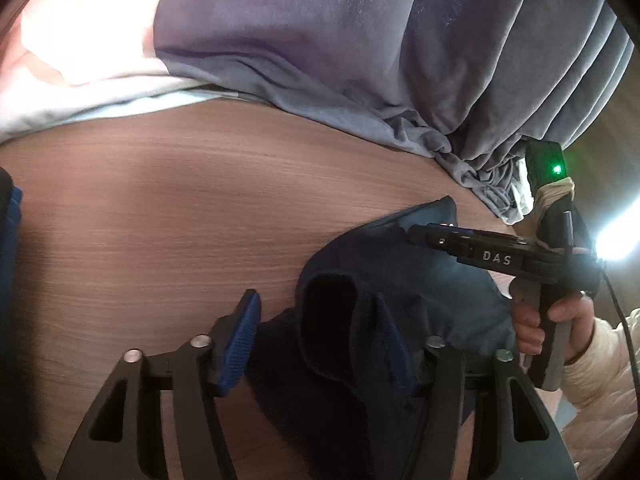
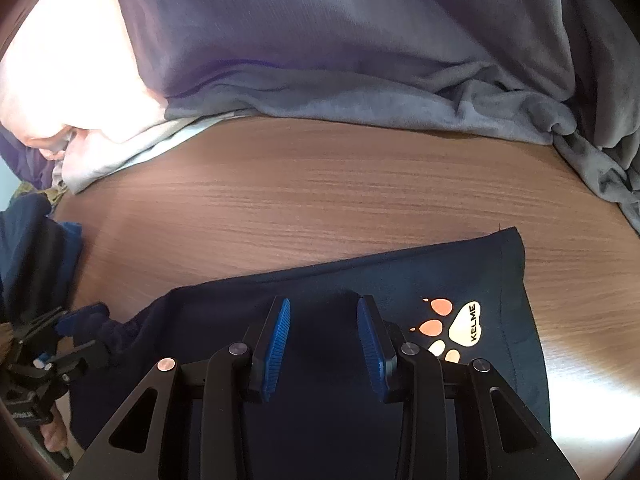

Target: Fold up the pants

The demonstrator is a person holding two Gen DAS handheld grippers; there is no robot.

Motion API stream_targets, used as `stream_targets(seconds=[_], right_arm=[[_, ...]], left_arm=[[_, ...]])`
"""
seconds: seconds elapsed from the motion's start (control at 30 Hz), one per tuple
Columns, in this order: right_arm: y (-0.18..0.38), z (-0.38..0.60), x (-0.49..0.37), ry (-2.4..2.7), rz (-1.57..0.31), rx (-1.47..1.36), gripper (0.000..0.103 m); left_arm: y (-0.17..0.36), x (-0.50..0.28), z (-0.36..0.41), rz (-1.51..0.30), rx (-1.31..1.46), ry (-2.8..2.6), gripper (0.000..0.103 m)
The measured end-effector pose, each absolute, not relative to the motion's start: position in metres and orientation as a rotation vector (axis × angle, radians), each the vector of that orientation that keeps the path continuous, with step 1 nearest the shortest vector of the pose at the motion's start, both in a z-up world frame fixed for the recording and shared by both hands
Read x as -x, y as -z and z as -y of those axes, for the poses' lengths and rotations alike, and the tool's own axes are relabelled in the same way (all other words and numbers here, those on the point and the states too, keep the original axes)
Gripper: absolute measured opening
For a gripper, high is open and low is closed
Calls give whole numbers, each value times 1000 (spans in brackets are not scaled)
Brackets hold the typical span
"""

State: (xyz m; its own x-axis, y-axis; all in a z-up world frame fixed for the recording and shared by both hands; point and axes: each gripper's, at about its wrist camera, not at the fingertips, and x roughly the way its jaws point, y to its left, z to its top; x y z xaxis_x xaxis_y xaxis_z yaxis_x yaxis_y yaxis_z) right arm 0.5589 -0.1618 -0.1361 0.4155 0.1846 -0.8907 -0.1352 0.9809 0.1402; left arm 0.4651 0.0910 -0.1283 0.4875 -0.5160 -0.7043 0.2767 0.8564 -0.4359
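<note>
Dark navy pants (image 2: 400,272) lie on a wooden table (image 2: 320,184), with an orange and cream paw logo (image 2: 452,328) near the hem. My right gripper (image 2: 324,340) hovers low over the flat leg, its blue pads apart and nothing pinched between them. In the left wrist view the pants (image 1: 400,280) are bunched into a raised fold. My left gripper (image 1: 320,340) straddles that fold; the left pad (image 1: 240,340) stands bare and cloth drapes over the right finger. The right gripper (image 1: 420,234) shows side-on above the cloth. The left gripper (image 2: 76,320) appears at the pants' left end.
A grey-purple blanket (image 2: 320,40) is heaped along the table's far side, and a brightly lit white cloth (image 1: 80,40) lies at the far left. A hand (image 1: 568,316) in a cream sleeve (image 1: 600,360) grips the right tool's handle. Bare wood (image 1: 160,220) lies between blanket and pants.
</note>
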Motion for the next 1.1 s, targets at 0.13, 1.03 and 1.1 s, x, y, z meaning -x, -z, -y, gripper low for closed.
stream_targets(seconds=[0.13,1.03,1.1], right_arm=[[141,164,-561,-195,-1132,-57,36],[131,182,-560,-67,-1059,-33,38],[114,188,-548,-62,-1002,-34,53]], left_arm=[[126,-464,-87,-948,268,497,23],[95,-424,-93,-835,79,-11,56],[82,-419,-86,-792,31,4,60]])
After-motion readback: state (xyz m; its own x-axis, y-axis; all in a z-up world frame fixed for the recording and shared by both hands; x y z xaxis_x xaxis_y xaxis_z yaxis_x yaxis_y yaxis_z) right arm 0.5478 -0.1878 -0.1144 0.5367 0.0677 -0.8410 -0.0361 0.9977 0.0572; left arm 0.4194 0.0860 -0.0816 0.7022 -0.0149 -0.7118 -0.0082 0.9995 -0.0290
